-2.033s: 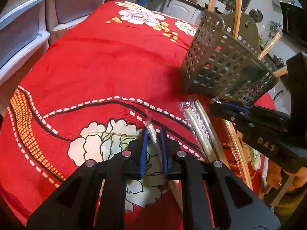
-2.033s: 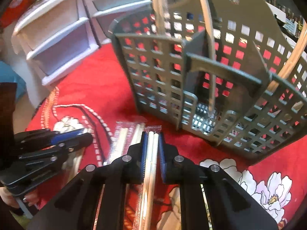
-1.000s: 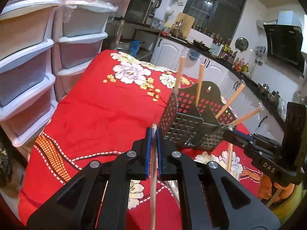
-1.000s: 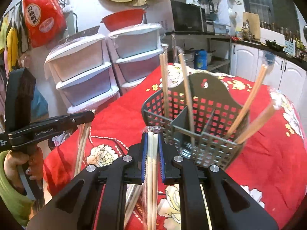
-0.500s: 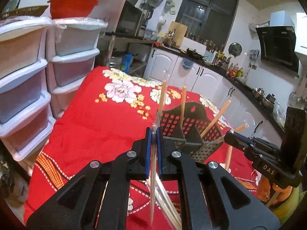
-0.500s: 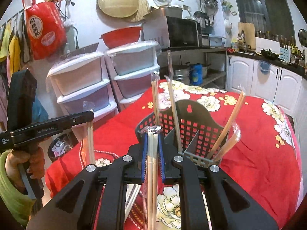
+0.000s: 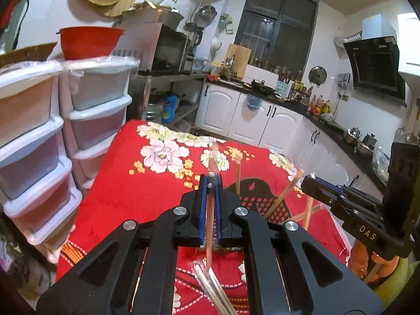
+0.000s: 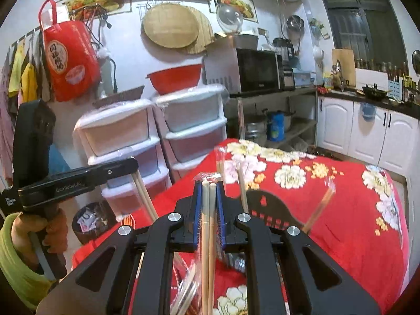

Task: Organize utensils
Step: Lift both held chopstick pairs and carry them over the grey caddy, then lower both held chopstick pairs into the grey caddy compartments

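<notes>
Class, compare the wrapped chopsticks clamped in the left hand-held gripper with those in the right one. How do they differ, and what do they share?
The left hand-held gripper pinches its chopstick packet at a thin edge, pads nearly touching; the right hand-held gripper holds a pale chopstick pair side by side, pads further apart. The left packet looks pinkish, the right cream. Both are in clear wrappers, clamped and hanging downward over the red tablecloth.

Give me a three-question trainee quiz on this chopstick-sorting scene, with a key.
1. True or false: the right tongs grip a wrapped chopstick pair.
2. What colour is the tablecloth? A green, B red, C blue.
3. Fill in: the chopstick held by the left tongs hangs above the ____ packs lying on the cloth.

Key: 1 true; 2 B; 3 wrapped.
</notes>
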